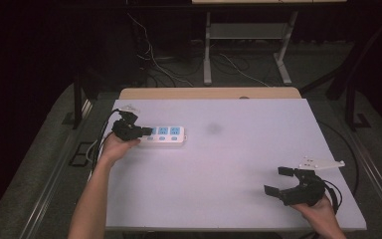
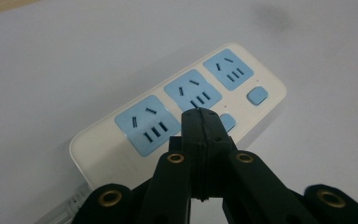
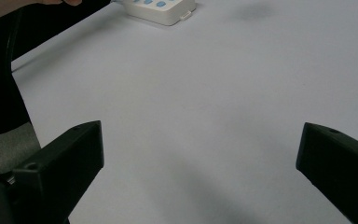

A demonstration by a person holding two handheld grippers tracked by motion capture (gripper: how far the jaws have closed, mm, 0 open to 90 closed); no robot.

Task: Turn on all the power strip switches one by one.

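Observation:
A white power strip [image 1: 166, 134] with three blue sockets lies on the left part of the white table [image 1: 229, 164]. My left gripper [image 1: 146, 131] is shut, with nothing between its jaws. In the left gripper view its joined tips [image 2: 200, 116] sit over the power strip [image 2: 186, 88], by a blue button [image 2: 228, 122] that they partly cover. I cannot tell if they touch it. Another blue button [image 2: 256, 95] shows farther along. My right gripper [image 1: 278, 180] stands open near the table's front right. Its jaws [image 3: 200, 154] are wide apart over bare table, and the strip [image 3: 163, 10] lies far off.
A faint dark smudge [image 1: 213, 128] marks the table right of the strip. The strip's cord [image 2: 70, 205] runs off its left end. Cables and a metal stand [image 1: 248, 35] are on the floor beyond the table's far edge.

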